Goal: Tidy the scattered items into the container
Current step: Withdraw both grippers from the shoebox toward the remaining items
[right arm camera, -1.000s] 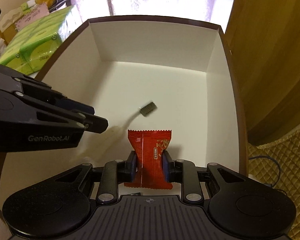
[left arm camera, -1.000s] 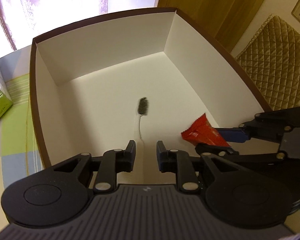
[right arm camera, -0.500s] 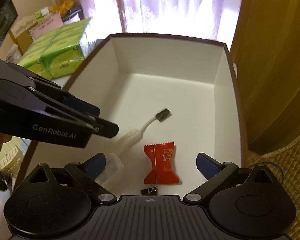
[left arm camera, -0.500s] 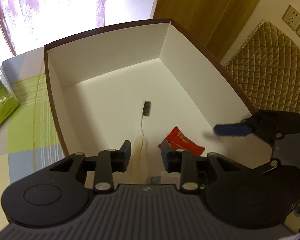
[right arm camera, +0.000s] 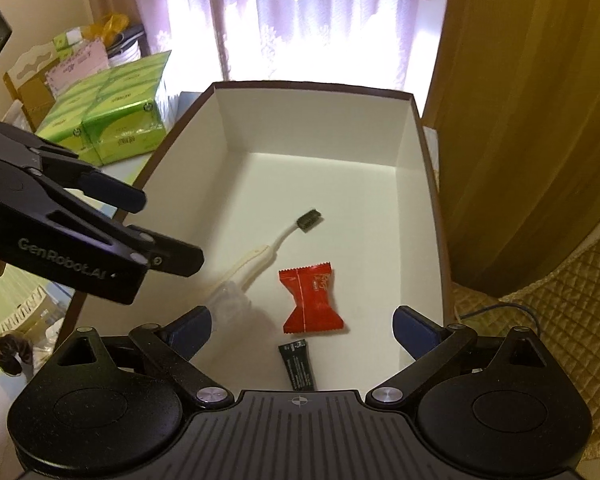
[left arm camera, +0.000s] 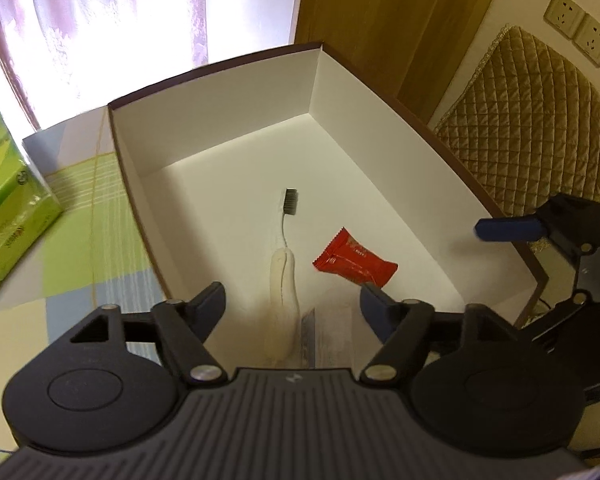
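Observation:
A white box with a brown rim holds a cream toothbrush with dark bristles, a red snack packet and a small dark sachet. My left gripper hangs above the toothbrush handle, its jaws opening with nothing pressed between them. My right gripper stands wide open above the packet and the sachet, which lie loose on the box floor. The left gripper also shows in the right wrist view, at the left.
Green tissue packs stand left of the box on a checked cloth. Cardboard boxes and papers sit behind them. A quilted gold cushion and a wooden panel lie to the right. A curtained window is behind.
The right gripper opened and let the red packet fall into the box. The left gripper let go of the toothbrush and its jaws spread. Both grippers drew back and up from the box.

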A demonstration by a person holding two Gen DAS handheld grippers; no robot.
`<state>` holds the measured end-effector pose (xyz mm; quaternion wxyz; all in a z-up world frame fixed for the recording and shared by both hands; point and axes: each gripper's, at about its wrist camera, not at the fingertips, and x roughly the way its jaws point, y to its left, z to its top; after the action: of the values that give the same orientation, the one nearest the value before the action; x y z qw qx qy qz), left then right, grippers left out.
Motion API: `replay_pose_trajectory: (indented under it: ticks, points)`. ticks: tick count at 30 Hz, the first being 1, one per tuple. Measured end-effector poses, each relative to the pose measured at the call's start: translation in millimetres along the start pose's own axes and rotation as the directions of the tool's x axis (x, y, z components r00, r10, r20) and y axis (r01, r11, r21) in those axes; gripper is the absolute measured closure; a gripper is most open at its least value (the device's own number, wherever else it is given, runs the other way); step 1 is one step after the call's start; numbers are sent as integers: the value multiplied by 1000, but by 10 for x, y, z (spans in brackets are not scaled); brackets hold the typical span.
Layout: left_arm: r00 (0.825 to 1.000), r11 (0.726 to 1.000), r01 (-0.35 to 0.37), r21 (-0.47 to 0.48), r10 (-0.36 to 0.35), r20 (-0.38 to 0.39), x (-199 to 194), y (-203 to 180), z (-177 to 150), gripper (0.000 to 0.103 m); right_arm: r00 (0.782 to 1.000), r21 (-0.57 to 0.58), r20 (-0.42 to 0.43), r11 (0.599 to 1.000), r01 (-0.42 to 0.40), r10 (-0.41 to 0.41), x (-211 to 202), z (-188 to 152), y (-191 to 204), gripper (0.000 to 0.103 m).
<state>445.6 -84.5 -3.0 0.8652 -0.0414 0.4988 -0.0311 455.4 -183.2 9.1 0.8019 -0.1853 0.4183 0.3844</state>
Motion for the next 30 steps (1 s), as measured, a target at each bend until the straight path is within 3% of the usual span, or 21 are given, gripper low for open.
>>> replay_pose_trajectory:
  ticks: [3, 15, 30]
  points:
    - [1000, 1000, -4, 0, 4, 10, -102, -22, -50, 22, 1000, 15, 15, 1000, 23, -23, -72, -33, 28, 1]
    - [998, 1000, -19, -9, 19, 68, -556, -69, -274, 16, 993, 39, 83, 996, 81, -84, -404, -174, 208, 1]
    - [991, 999, -32, 26, 28, 128, -1049, -86, -569, 14, 987, 94, 142, 994, 57, -70, -811, -376, 424, 1]
